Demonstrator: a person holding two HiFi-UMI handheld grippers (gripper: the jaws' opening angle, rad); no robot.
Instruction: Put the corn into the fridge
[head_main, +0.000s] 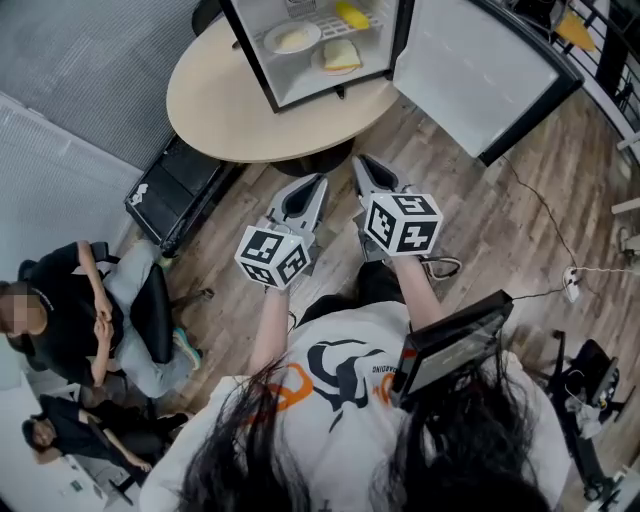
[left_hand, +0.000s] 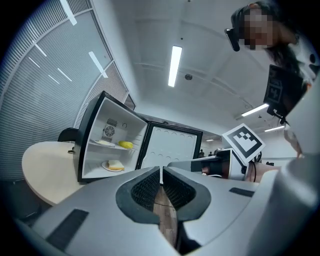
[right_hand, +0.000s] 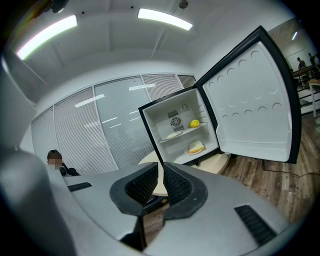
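Corn (head_main: 352, 14) inside open fridge (head_main: 300, 88); left tool (head_main: 318, 182) beside right tool (head_main: 362, 164)

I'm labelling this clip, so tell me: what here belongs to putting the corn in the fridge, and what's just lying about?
Job: corn on the upper shelf; open fridge; left gripper; right gripper.
Lying about: bread; round table; black case.

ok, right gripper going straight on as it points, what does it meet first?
The right gripper would probably meet the table edge first, just below the left front corner of the fridge; depth unclear.
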